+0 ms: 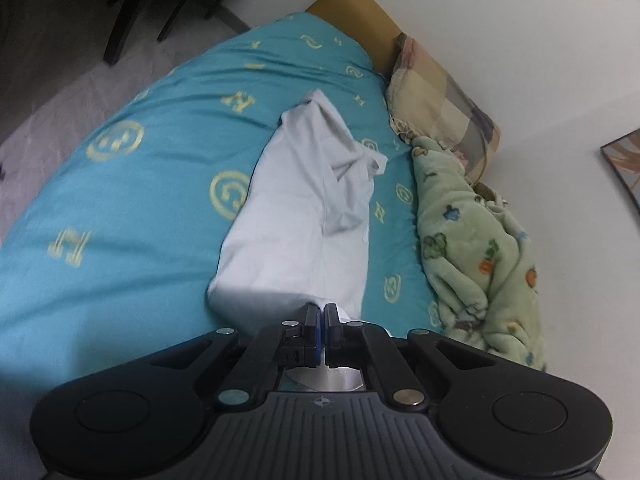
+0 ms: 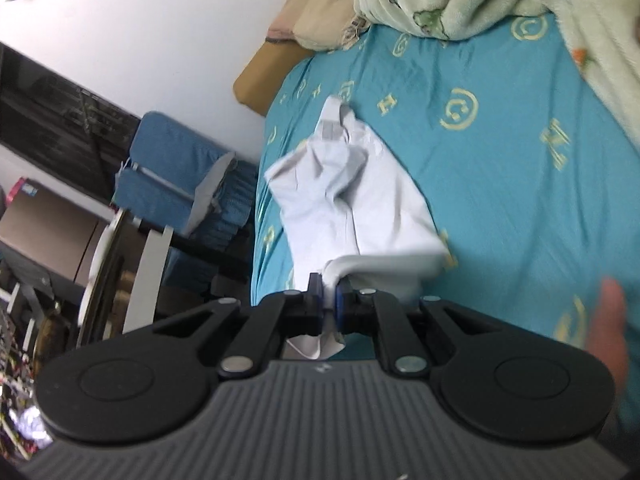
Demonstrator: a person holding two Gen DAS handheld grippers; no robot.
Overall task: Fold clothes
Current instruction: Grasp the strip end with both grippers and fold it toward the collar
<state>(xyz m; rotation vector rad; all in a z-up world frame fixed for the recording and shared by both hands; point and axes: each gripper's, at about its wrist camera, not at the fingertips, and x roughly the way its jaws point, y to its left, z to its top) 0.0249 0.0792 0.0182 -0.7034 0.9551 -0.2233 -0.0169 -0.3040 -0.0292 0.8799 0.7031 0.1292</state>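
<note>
A white shirt (image 1: 296, 216) lies lengthwise on the teal bedsheet (image 1: 132, 208), partly folded with its collar and a sleeve bunched at the far end. My left gripper (image 1: 322, 312) is shut on the shirt's near hem. In the right wrist view the same white shirt (image 2: 352, 196) stretches away from my right gripper (image 2: 329, 288), which is shut on another part of its near edge, with cloth poking out behind the fingers. The near edge is lifted slightly off the teal bedsheet (image 2: 520, 184).
A green fleece blanket (image 1: 476, 248) and a plaid pillow (image 1: 444, 100) lie along the wall side of the bed. A tan headboard (image 1: 360, 12) is at the far end. A blue folding chair (image 2: 176, 168) and cluttered furniture stand beside the bed. A person's hand (image 2: 608, 328) is at right.
</note>
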